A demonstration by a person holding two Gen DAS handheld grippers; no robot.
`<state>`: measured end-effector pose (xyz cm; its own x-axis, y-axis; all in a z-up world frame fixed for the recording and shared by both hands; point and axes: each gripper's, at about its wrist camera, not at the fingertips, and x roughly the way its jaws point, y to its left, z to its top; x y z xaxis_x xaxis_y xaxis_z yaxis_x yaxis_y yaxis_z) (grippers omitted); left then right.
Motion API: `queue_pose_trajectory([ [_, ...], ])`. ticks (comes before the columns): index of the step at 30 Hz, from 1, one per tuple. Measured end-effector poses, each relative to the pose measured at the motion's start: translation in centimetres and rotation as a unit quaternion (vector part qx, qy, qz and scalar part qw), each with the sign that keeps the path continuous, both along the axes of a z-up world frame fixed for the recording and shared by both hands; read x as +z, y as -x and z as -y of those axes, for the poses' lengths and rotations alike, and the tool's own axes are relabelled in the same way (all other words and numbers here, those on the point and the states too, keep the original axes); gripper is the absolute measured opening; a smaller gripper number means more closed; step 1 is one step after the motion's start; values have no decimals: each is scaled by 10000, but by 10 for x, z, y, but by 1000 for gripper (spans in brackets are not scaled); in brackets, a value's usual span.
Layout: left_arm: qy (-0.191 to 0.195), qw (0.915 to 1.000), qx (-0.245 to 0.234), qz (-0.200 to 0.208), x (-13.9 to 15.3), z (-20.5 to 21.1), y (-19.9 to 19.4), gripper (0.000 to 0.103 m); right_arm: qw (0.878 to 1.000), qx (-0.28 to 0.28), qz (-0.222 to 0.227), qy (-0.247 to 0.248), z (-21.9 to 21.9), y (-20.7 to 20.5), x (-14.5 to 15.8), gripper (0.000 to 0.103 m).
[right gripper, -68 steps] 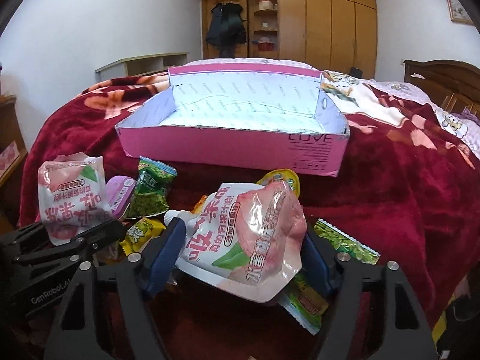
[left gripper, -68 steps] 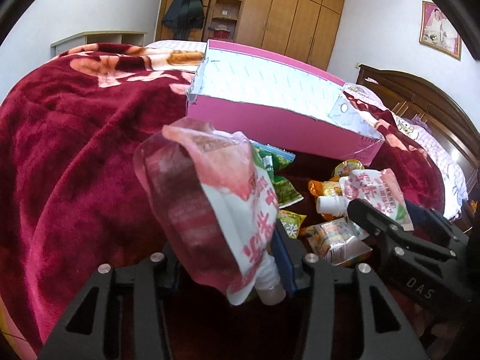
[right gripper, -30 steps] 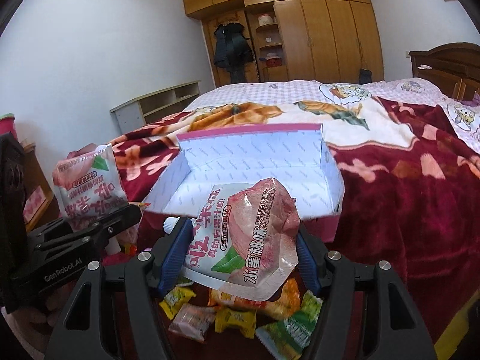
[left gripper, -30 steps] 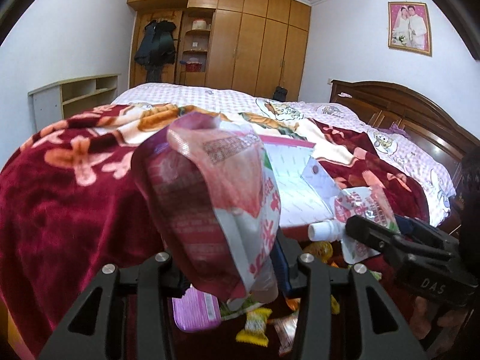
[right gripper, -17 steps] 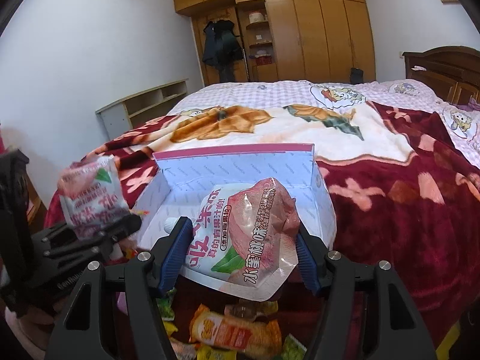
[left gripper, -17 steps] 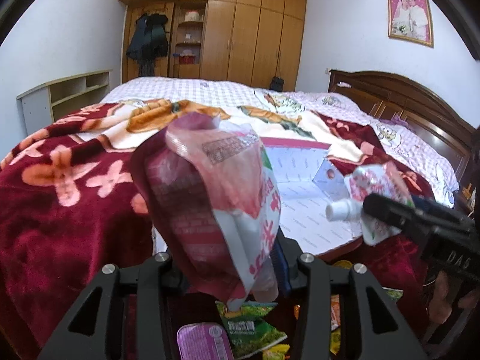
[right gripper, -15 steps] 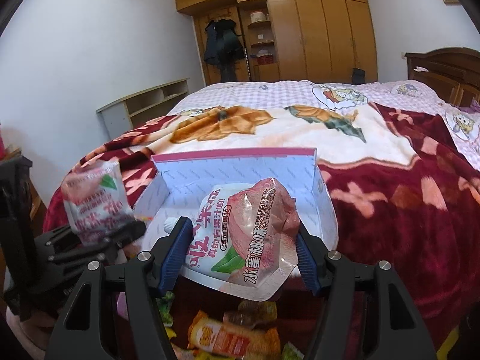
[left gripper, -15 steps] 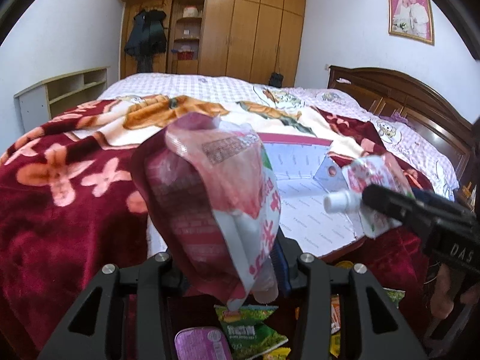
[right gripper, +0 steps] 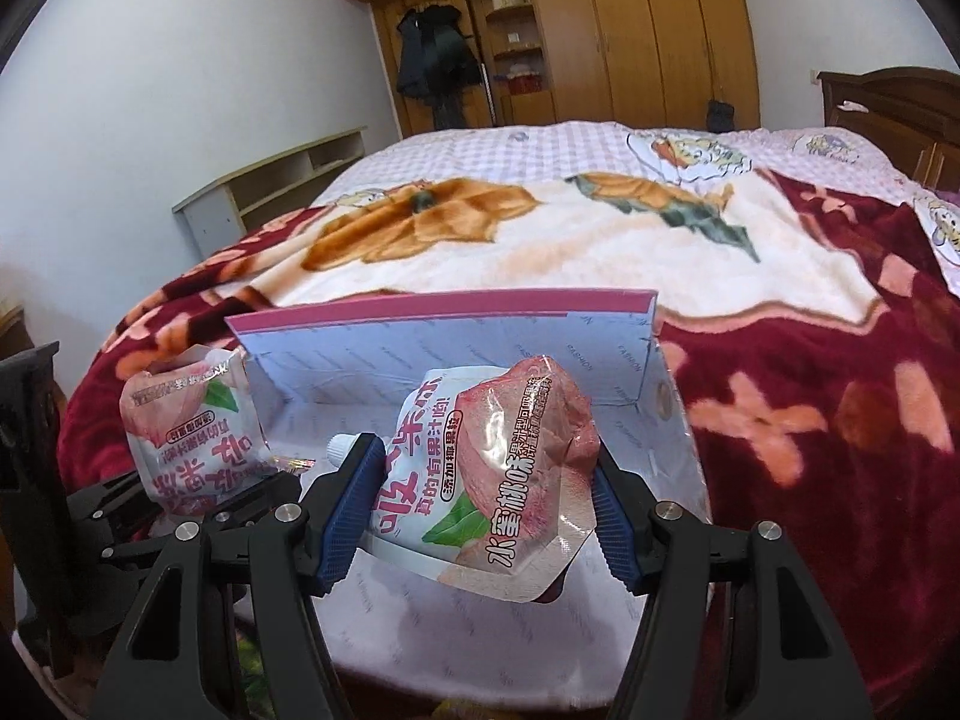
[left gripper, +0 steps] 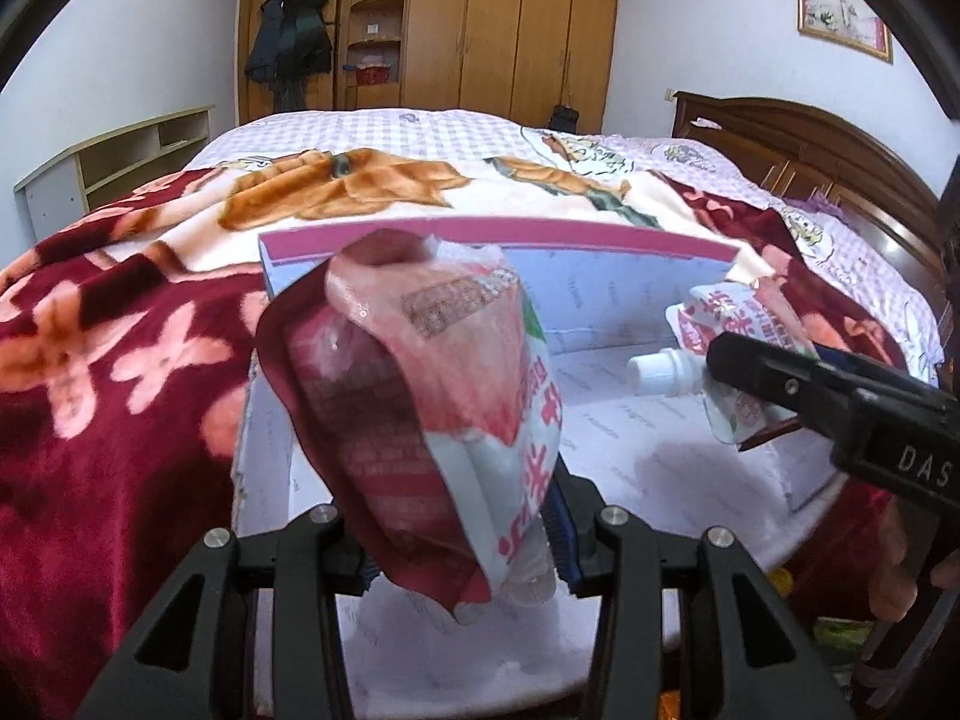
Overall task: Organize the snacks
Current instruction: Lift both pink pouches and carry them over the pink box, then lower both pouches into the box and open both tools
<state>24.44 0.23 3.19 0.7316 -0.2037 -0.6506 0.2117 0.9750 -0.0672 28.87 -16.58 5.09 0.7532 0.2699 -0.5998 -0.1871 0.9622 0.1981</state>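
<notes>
My left gripper [left gripper: 459, 540] is shut on a pink peach drink pouch [left gripper: 432, 420], spout down, held above the near left part of the pink box [left gripper: 630, 456]. In the right wrist view my right gripper [right gripper: 489, 513] is shut on a second peach pouch [right gripper: 492, 468], its white cap at the left pad, over the box's white floor [right gripper: 468, 648]. The right gripper and its pouch [left gripper: 744, 330] show at the right of the left wrist view. The left gripper with its pouch [right gripper: 192, 432] shows at the left of the right wrist view.
The box lies on a dark red flowered blanket [left gripper: 108, 396] over a bed. A wooden headboard [left gripper: 840, 150] stands at the right, a wardrobe [right gripper: 600, 30] at the far wall, a low shelf [right gripper: 270, 186] at the left. Snack packets [left gripper: 840, 630] peek out by the box's near right corner.
Both grippers have moved forward with their pouches, from over the loose snacks to over the inside of the box. The box now fills the lower part of both views.
</notes>
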Motion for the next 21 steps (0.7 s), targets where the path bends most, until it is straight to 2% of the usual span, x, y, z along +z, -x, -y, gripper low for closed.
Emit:
queue_pose_trajectory([
  [5,-1,10000,84,-40,-8,0,-10,46,9998,25,-195,-31,2,-19,-16,66],
  [10,-237,9996,129,-120,-17,6,-21,47,9996,26,-266,-61,-1,-28,-26,67],
  [17,-179,9996,190,-109,-19,2,-27,47,9983,-57,-492,-293,-1,-34,-38,67],
  [21,-160,9997,167,-112,-19,2,-25,47,9984,-48,-466,-327,-1,-33,-35,67],
])
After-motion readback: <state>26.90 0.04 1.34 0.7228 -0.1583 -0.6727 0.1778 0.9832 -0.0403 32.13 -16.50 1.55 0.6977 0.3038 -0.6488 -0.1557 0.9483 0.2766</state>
